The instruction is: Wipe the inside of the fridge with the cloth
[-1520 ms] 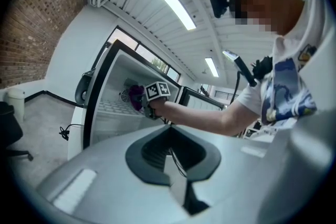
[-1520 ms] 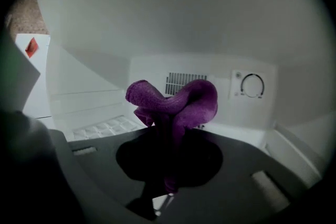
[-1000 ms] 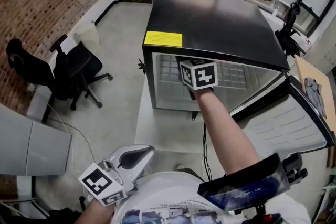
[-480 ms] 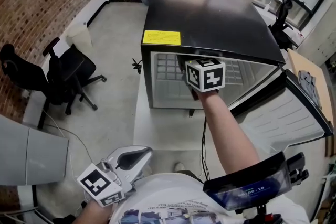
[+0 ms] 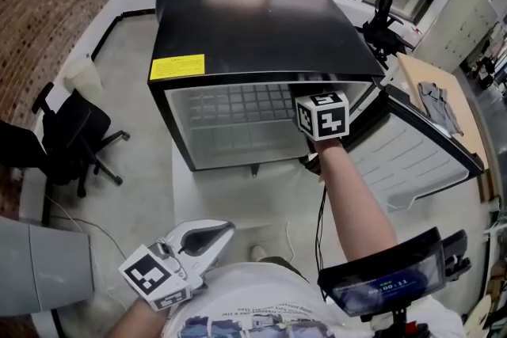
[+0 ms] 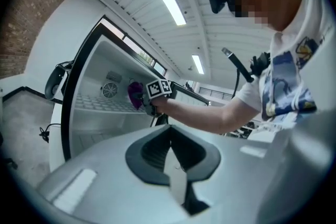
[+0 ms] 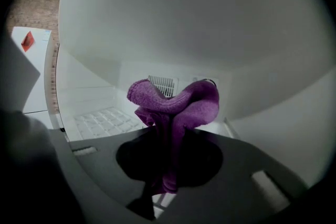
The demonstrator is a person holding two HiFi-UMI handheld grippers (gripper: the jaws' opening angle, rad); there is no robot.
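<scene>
We've got the cloth pinched in the right tongs inside the fridge, back wall ahead, left tongs pressed together.

My right gripper is inside the fridge, the cloth between its jaws. The cloth is in front of the vent on the back wall and above the shelf. The door hangs open to the right. A chair stands left of the fridge. My left gripper sits low by my chest, well apart from the fridge.
</scene>
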